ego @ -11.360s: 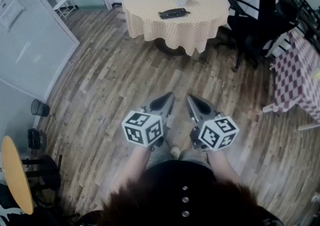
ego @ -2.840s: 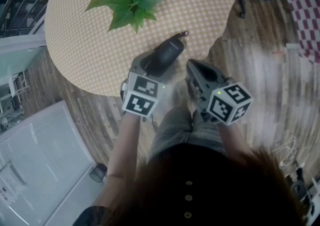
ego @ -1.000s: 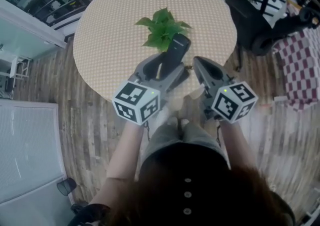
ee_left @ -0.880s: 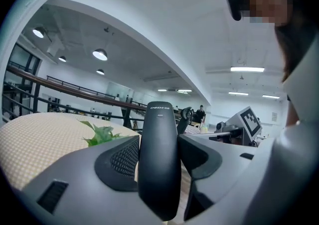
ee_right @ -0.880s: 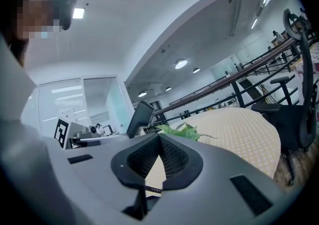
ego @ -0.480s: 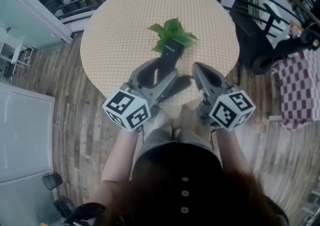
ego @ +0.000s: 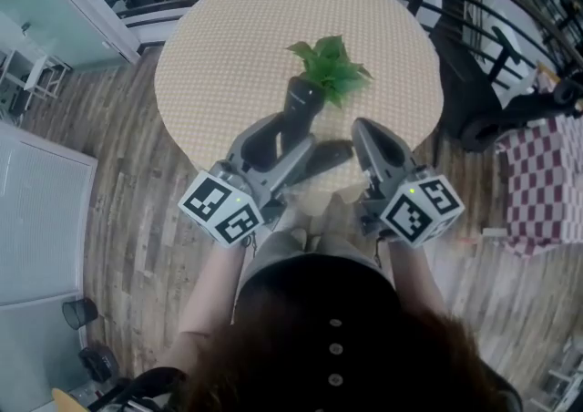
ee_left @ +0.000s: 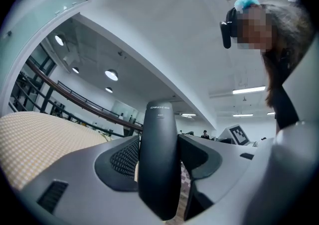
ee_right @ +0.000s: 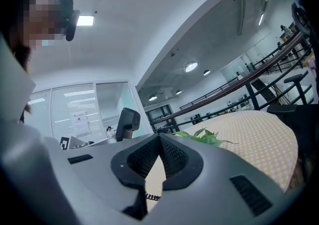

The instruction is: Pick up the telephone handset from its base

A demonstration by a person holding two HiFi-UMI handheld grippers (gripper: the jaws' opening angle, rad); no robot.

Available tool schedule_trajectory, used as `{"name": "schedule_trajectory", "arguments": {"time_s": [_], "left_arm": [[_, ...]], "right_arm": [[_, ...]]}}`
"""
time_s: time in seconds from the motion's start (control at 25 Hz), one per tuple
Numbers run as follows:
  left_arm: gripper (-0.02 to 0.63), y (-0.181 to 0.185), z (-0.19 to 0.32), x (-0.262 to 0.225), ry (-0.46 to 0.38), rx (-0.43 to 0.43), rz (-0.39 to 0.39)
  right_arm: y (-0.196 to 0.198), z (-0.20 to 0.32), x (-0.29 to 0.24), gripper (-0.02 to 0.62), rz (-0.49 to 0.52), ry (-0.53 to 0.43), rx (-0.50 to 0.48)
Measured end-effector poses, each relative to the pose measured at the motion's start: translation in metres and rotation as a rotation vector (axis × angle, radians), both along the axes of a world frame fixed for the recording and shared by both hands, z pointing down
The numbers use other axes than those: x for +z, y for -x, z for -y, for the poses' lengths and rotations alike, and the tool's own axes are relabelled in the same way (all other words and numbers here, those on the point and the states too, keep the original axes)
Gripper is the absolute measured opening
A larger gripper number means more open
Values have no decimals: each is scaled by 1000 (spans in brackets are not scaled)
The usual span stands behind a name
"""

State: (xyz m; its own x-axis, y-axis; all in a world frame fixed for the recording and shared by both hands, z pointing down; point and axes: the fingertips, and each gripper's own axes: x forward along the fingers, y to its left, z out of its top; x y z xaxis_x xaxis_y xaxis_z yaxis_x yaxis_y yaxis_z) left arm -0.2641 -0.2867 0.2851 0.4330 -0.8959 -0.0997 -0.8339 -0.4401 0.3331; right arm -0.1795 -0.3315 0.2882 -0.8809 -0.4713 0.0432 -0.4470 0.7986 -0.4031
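The black telephone handset [ego: 299, 106] stands nearly upright above the round table, with my left gripper [ego: 276, 135] shut on its lower half. In the left gripper view the handset [ee_left: 158, 144] fills the gap between both pads, top end up. A dark piece that looks like the telephone base [ego: 331, 154] lies on the cloth between the grippers, partly hidden. My right gripper [ego: 365, 130] hovers to its right, shut with nothing in it. In the right gripper view, that gripper [ee_right: 159, 140] has its pads touching; the handset [ee_right: 127, 121] shows at the left and a coiled cord [ee_right: 152, 196] below.
The round table [ego: 228, 46] wears a yellow checked cloth, with a green potted plant [ego: 332, 64] just behind the handset. A dark chair [ego: 474, 82] and a red checked table [ego: 537, 173] stand to the right. A dark railing curves behind. Wood floor lies all around.
The left gripper has lifted the handset off the base and tipped it more upright; its marker cube has shifted slightly left. The right gripper has barely moved.
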Motion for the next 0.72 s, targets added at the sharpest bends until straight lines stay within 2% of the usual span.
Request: {"name": "schedule_trajectory", "arguments": {"time_s": [0.28,0.72], "left_arm": [[252,4,-12,11,15,2,-10],[252,3,-17,28,67,16,-11]], "right_arm": [[2,-6,-1,9,33,-11,14],[10,-21,15,9,-19,14,-40]]}}
